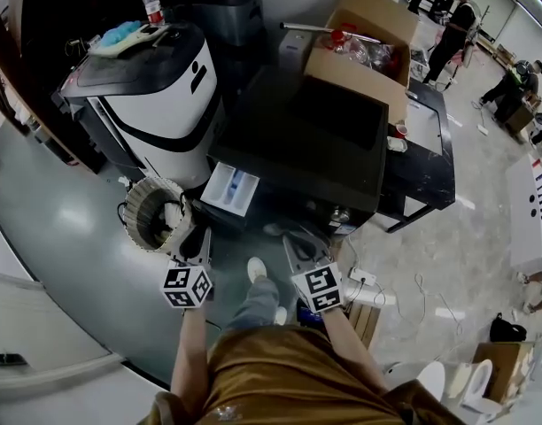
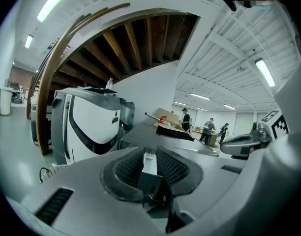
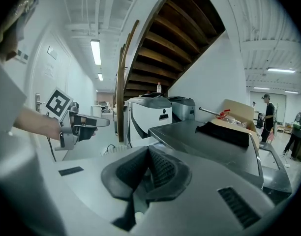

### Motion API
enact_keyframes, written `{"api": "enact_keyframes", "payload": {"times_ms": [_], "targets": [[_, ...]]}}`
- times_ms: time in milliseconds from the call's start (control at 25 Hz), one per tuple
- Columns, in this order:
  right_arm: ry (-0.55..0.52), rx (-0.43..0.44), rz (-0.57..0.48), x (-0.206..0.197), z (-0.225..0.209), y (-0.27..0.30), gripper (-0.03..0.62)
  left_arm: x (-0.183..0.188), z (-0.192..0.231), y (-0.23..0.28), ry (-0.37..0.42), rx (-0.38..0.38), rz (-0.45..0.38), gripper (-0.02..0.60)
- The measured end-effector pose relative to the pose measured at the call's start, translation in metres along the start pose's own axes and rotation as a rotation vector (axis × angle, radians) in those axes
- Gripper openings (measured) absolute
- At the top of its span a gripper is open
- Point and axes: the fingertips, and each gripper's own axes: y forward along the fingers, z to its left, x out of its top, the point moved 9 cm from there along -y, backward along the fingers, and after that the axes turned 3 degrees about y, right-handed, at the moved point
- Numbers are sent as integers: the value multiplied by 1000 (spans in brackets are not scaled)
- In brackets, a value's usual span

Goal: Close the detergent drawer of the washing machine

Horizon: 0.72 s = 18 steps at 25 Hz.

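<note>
The dark washing machine [image 1: 298,140] stands in front of me, and its white detergent drawer [image 1: 231,189] sticks out at the front left corner. My left gripper [image 1: 203,237] hangs a short way in front of the drawer, apart from it. Its jaws stand slightly apart with nothing between them, and the drawer [image 2: 149,165] shows through the gap. My right gripper [image 1: 293,242] is level with it, in front of the machine's middle, with its pads [image 3: 160,168] closed together on nothing.
A white and grey appliance [image 1: 156,87] stands left of the washing machine, with a round ribbed part [image 1: 156,212] on the floor beside it. An open cardboard box [image 1: 364,38] sits behind. Cables and a power strip [image 1: 368,282] lie at the right. People stand far back right.
</note>
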Motion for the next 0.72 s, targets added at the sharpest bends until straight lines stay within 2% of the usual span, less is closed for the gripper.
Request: {"api": "enact_keyframes", "payload": {"times_ms": [720], "targets": [[11, 50, 120, -19, -22, 59, 12, -36, 28, 58, -1, -46, 123, 120]]}}
